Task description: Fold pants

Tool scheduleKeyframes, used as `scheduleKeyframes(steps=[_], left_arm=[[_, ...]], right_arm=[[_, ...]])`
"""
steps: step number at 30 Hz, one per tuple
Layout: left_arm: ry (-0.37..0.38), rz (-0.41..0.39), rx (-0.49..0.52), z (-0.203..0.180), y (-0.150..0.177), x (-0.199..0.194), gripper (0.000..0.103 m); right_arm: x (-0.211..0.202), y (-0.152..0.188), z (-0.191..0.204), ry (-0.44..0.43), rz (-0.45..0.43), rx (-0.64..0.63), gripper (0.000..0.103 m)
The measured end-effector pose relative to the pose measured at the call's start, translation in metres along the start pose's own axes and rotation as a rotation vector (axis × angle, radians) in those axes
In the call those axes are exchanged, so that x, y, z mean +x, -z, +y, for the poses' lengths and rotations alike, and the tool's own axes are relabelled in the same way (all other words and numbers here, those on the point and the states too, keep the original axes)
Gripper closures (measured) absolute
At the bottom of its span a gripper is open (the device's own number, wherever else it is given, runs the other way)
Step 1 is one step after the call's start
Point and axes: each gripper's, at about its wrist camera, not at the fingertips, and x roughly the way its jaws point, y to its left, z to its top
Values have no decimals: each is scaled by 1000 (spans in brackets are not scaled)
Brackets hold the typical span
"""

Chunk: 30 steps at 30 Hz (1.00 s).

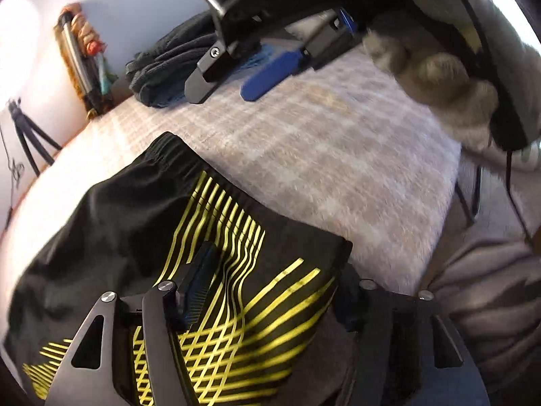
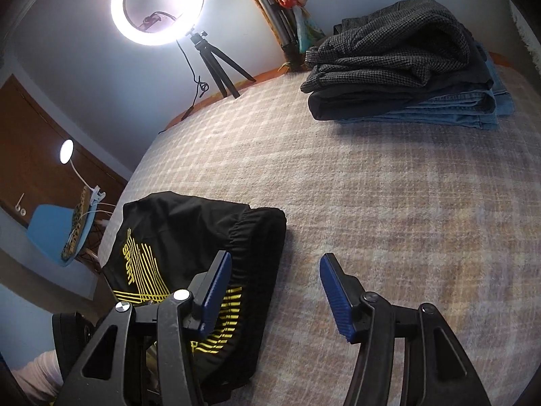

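Black sport pants with yellow line print [image 1: 175,237] lie folded into a compact rectangle on the plaid beige blanket-covered bed [image 1: 321,155], near the front-left edge. Elastic waistband faces the middle of the bed. "SPORT" lettering is readable in the right wrist view [image 2: 189,257].

Left gripper [image 1: 267,287]: fingers spread wide over the pants. The left finger [image 1: 196,287] sits over the yellow-striped fabric; the right finger is at the pants' right edge, mostly dark and hard to make out. Nothing is clamped between them. Can't tell if the tips touch the cloth.

Right gripper [image 2: 275,291]: fingers open, blue ribbed pads [image 2: 334,301] well apart. The left pad overlaps the waistband area of the pants in view; the right pad is over bare blanket. Not gripping anything. In the left wrist view the same gripper [image 1: 230,81] hangs above the bed, held by a hand in a grey fuzzy glove [image 1: 436,77]. That frame is motion-blurred.

Far side of the bed: stack of folded garments [image 2: 402,67], dark houndstooth on top, black in the middle, blue denim underneath. Well apart from the pants.

Background: lit ring light on a small black tripod [image 2: 157,5] at the bed's far edge, bundle of coloured fabric and metal poles [image 2: 284,3] against the wall, blue chair [image 2: 54,233] with a small white lamp [image 2: 66,149] on the left.
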Motion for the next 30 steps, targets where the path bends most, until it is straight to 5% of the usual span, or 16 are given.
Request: scheduleKeyframes(steps=[2, 4, 8, 18, 19, 20, 23, 30], left_arm=[[4, -13, -14, 1, -2, 2, 72], [-33, -20, -13, 2, -3, 1, 84], [9, -50, -123, 23, -3, -11, 86], [7, -105, -166, 30, -6, -34, 88], [9, -108, -171, 31, -6, -36, 88], [7, -111, -174, 30, -5, -38, 88], [-2, -131, -186, 33, -4, -46, 89], [-32, -234, -266, 57, 5, -83, 89]], right_arm=[[5, -4, -4, -12, -1, 6, 45], [12, -8, -9, -24, 1, 22, 45], [28, -18, -14, -58, 11, 41, 45], [75, -27, -9, -136, 72, 68, 38], [78, -28, -7, -140, 71, 70, 43], [79, -29, -7, -144, 69, 81, 60], [84, -29, -10, -170, 77, 152, 75], [58, -43, 26, -203, 4, 160, 81]])
